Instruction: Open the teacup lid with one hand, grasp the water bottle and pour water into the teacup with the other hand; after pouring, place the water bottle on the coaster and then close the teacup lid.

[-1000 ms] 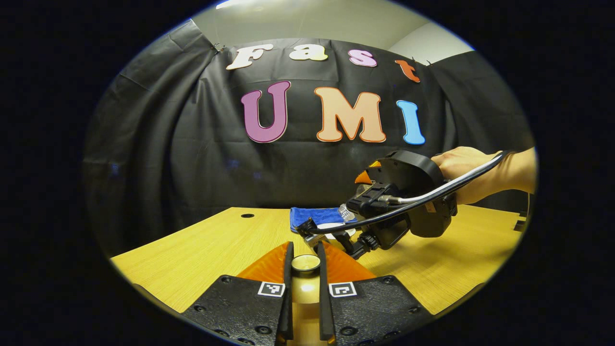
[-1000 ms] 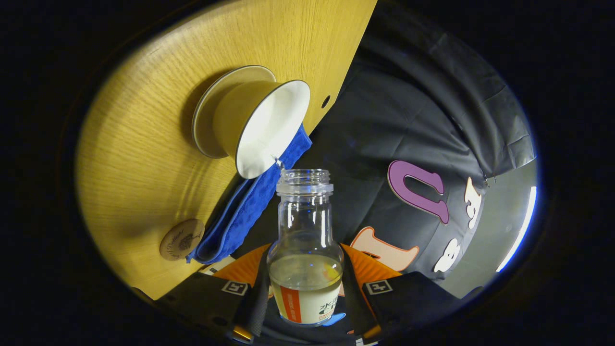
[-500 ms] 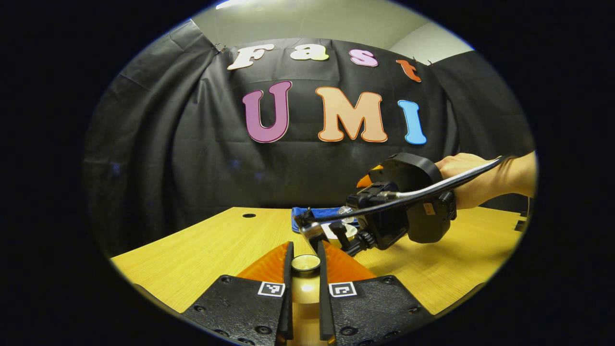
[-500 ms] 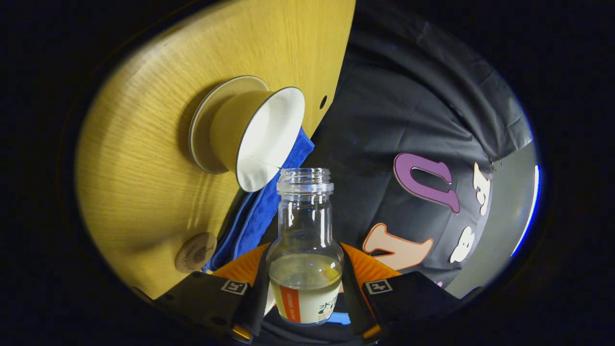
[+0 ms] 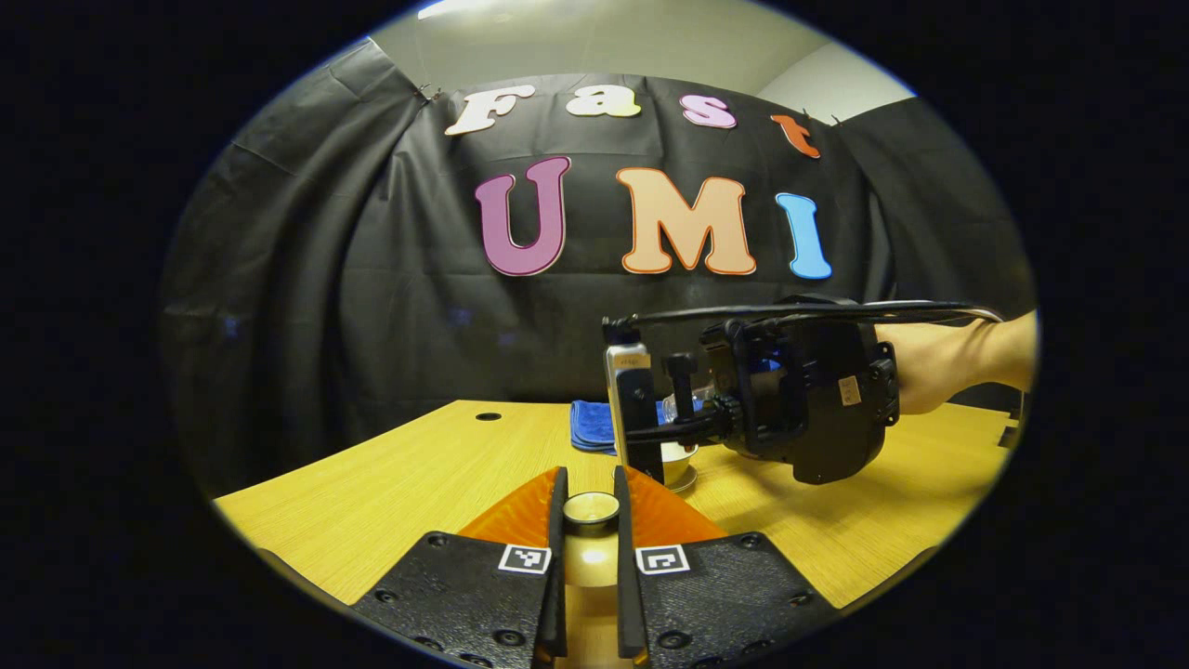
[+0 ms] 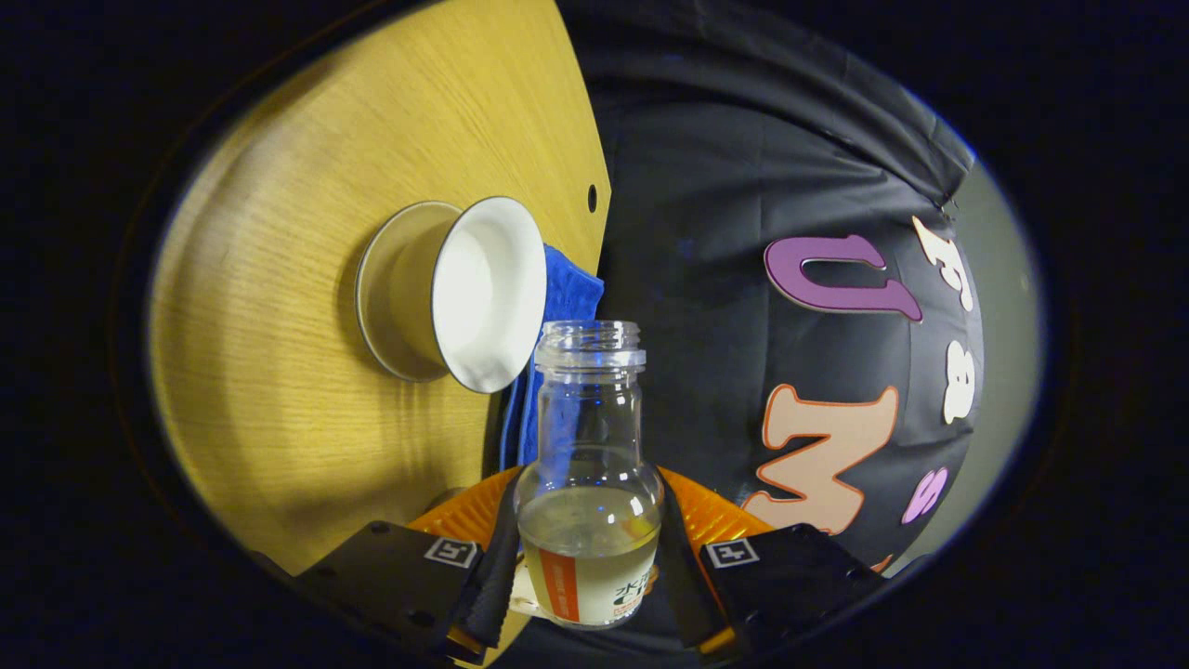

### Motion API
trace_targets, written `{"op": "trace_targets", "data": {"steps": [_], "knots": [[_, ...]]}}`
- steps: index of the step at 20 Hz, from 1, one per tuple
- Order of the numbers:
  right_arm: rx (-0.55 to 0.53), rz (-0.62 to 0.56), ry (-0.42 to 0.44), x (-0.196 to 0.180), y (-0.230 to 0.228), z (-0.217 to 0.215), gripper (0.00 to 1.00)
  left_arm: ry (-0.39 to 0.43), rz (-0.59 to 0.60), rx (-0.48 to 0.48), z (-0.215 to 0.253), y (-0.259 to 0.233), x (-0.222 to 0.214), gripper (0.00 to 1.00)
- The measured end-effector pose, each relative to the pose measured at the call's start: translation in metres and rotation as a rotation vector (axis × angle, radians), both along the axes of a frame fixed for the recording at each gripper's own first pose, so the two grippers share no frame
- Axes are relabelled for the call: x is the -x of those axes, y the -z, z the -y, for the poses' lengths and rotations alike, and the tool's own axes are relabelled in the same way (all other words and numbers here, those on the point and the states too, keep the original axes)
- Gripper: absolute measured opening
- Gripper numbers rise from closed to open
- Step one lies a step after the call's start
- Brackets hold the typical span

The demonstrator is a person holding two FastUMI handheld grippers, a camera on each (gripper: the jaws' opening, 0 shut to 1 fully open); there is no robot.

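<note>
1. In the right gripper view, the right gripper (image 6: 587, 567) clasps the water bottle (image 6: 589, 502) by its lower body, one finger pressed to each side. The bottle is uncapped, its open mouth at 12 o'clock from the fingers, with a little clear liquid pooled near the label end.

2. The teacup (image 6: 469, 293) lies toward 10 o'clock from the bottle mouth, standing on its saucer (image 6: 376, 316) on the wooden table (image 6: 307, 186). Its white inside faces the camera (the view is rolled, so the tabletop stands like a wall at 9 o'clock). The cup is uncovered. The bottle mouth sits just beside the cup's rim at its 4 o'clock side; whether they touch I cannot tell.

3. A folded blue cloth (image 6: 557, 307) lies on the table just past the cup, at 12 o'clock from the bottle mouth.

4. In the left gripper view, the left gripper (image 5: 589, 530) is clenched on the knob of the teacup lid (image 5: 591, 507), both fingers bearing on it, held above the table's near part.

5. Farther off, at 2 o'clock from the lid, a hand (image 5: 938, 367) holds the right gripper's dark body over the table, with a cable arching over it. The cup and saucer peek out beneath it, and the blue cloth lies at 11 o'clock from them.
</note>
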State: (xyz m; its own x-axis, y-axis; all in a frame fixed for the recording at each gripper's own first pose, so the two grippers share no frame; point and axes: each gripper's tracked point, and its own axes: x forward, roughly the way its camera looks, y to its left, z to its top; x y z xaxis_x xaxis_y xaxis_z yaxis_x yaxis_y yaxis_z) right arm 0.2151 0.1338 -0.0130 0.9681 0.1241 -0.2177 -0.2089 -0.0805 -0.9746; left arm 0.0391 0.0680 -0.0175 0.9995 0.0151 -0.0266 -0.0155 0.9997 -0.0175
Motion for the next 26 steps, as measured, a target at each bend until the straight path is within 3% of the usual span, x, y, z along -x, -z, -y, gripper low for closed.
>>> {"op": "trace_targets", "data": {"steps": [1, 10, 18, 22, 26], "knots": [[-0.052, -0.012, 0.008, -0.002, -0.002, 0.006, 0.75, 0.0, 0.002, 0.001, 0.0, 0.0, 0.0, 0.19], [-0.531, -0.072, 0.067, -0.019, -0.018, 0.024, 0.74, -0.001, 0.0, 0.001, 0.0, 0.0, 0.0, 0.19], [-1.073, -0.091, 0.168, -0.04, -0.039, 0.061, 0.72, -0.001, 0.002, 0.001, 0.0, 0.0, 0.0, 0.18], [-1.242, -0.026, 0.182, -0.043, -0.04, 0.079, 0.74, -0.001, 0.002, 0.001, 0.0, 0.001, -0.001, 0.18], [-1.462, -0.062, 0.24, -0.044, -0.026, 0.091, 0.72, -0.003, 0.002, 0.0, -0.001, 0.001, -0.001, 0.19]]}}
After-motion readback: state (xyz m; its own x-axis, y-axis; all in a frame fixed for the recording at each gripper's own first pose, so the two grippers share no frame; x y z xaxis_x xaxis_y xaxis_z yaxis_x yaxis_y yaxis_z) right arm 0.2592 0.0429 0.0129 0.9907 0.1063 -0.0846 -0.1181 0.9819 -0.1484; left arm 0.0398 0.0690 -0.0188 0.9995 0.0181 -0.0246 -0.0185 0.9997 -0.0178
